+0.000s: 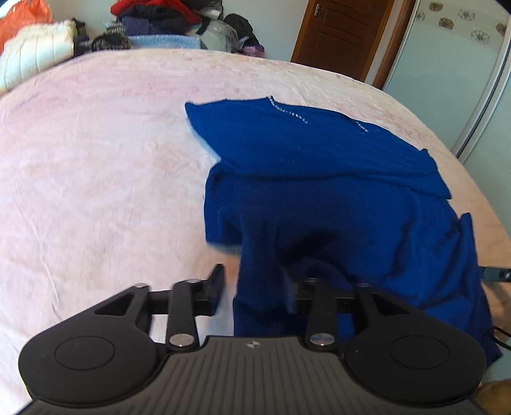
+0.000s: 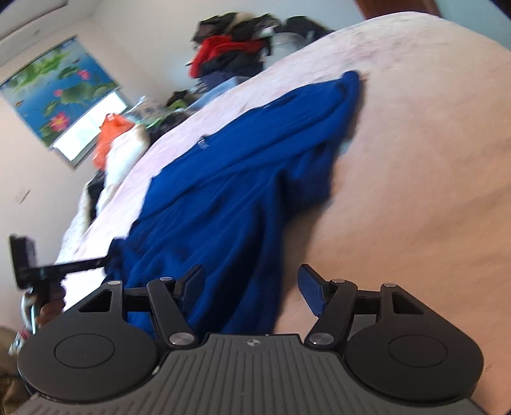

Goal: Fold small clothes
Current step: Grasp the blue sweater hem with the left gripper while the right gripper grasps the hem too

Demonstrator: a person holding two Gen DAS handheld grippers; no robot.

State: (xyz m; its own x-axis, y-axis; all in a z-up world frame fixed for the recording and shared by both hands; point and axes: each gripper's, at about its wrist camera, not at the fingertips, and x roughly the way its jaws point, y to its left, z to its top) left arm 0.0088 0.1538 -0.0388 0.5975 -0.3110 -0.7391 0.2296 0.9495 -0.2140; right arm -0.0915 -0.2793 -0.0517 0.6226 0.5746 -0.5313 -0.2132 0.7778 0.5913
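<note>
Left tongs (image 1: 255, 287): a fold of the blue sweater (image 1: 319, 178) hangs between the fingers and covers the right one; whether they pinch it, I cannot tell.
Right tongs (image 2: 252, 287): fingers spread wide, holding nothing, the sweater's near edge lying between them.
Sweater: rumpled and partly folded on the pink bed (image 1: 95, 159), collar at the far end.
Far side: a pile of clothes (image 1: 153, 19) beyond the bed, a brown door (image 1: 341, 32) to the right.
Wall: a lotus picture (image 2: 60, 89).
</note>
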